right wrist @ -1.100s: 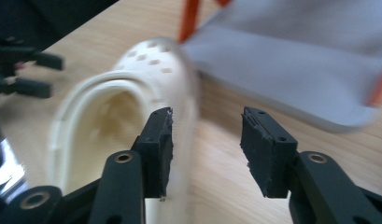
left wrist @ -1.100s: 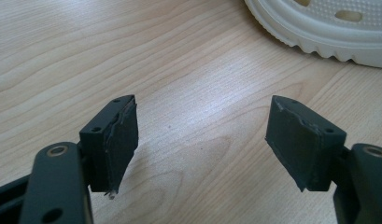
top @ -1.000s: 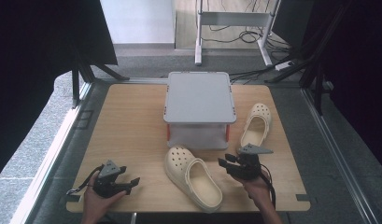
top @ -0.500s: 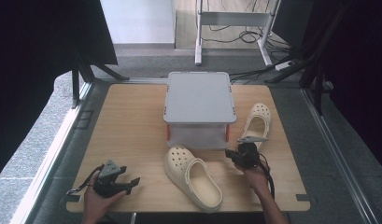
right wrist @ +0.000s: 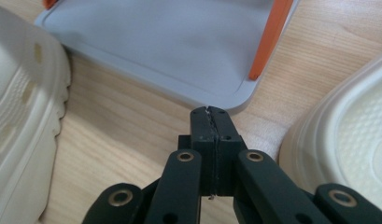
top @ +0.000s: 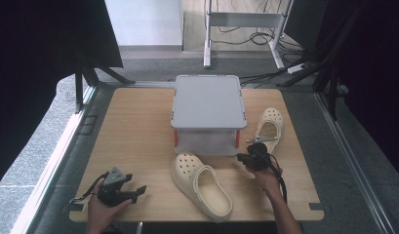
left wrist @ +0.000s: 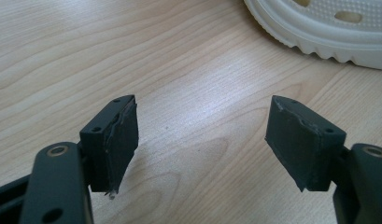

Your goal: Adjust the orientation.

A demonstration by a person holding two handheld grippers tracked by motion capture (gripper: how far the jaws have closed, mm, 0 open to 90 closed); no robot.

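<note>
Pointing at the low corner of the grey rack (right wrist: 146,46), the right tool (right wrist: 211,112) is clenched on nothing, its jaws having just closed, between two cream clogs (top: 201,185) (top: 270,123) toward the counter's (top: 138,131) near-right part. Near the front-left corner, the left tool (left wrist: 202,140) rests released.

grey carpet floor (top: 138,66), white metal stand legs (top: 246,29), dark curtains (top: 46,58) at both sides.

Black jaws, brass rivets, trailing cables
</note>
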